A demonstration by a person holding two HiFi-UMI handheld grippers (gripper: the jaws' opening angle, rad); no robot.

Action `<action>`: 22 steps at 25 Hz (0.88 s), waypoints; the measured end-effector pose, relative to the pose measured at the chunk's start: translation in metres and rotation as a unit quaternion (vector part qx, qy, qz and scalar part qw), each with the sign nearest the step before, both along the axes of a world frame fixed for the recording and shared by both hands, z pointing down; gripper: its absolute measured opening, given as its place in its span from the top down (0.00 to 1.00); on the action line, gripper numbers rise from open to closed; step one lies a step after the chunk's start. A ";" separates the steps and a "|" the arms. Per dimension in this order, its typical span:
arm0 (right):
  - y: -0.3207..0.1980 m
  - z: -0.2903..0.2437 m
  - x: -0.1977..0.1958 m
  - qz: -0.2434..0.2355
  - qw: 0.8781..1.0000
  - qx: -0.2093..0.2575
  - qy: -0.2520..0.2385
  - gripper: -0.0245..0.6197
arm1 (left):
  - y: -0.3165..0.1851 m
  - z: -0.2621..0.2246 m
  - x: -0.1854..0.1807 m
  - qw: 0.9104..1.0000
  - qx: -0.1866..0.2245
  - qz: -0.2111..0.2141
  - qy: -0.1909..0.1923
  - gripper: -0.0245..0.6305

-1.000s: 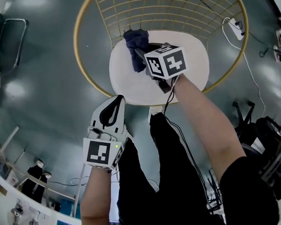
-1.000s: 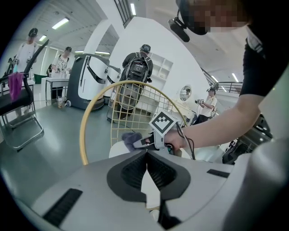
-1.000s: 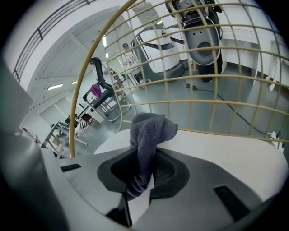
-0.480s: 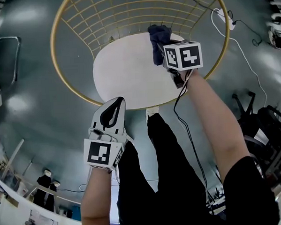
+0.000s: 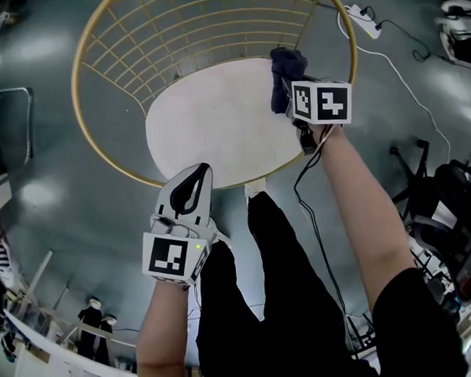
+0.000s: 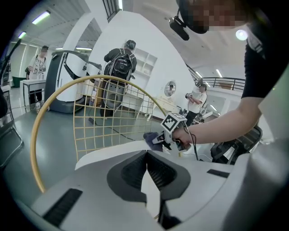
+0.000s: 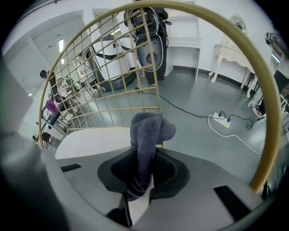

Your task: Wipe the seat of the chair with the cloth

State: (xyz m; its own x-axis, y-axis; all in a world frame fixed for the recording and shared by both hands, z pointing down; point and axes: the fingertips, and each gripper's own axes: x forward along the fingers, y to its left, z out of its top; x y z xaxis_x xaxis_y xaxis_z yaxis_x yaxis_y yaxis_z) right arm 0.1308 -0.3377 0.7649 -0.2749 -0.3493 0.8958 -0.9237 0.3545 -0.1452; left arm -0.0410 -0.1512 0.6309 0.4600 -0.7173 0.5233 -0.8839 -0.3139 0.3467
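Big open workshop space with a shiny grey floor [image 5: 62,193], and the chair sits right below: white round seat [image 5: 216,122] and a gold wire back [image 5: 172,29]. The right gripper [image 7: 141,182] is clamped on the dark blue cloth [image 5: 285,75], which bunches out past the jaws at the seat's far right edge, just beside the wire back. I can't tell if it's actually pressing down yet. The left gripper [image 5: 195,174] hovers by the front edge, jaws closed on nothing.

My take for the wipe: get the bunch flat on the seat, drag it across in overlapping passes, and keep it off the wires – they look like they'd snag it.
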 end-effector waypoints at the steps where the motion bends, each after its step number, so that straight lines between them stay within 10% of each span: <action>1: 0.001 -0.001 0.005 0.006 1.000 0.000 0.005 0.85 | -0.001 -0.002 0.001 1.000 0.001 0.003 0.000 0.94; 12: 0.020 -0.018 0.044 0.049 0.998 0.010 0.042 0.85 | 0.010 -0.025 0.004 1.000 0.012 0.015 -0.001 0.94; 22: 0.078 -0.109 0.018 -0.015 0.993 0.099 -0.069 0.85 | 0.049 -0.084 0.007 0.999 0.033 0.020 -0.008 0.94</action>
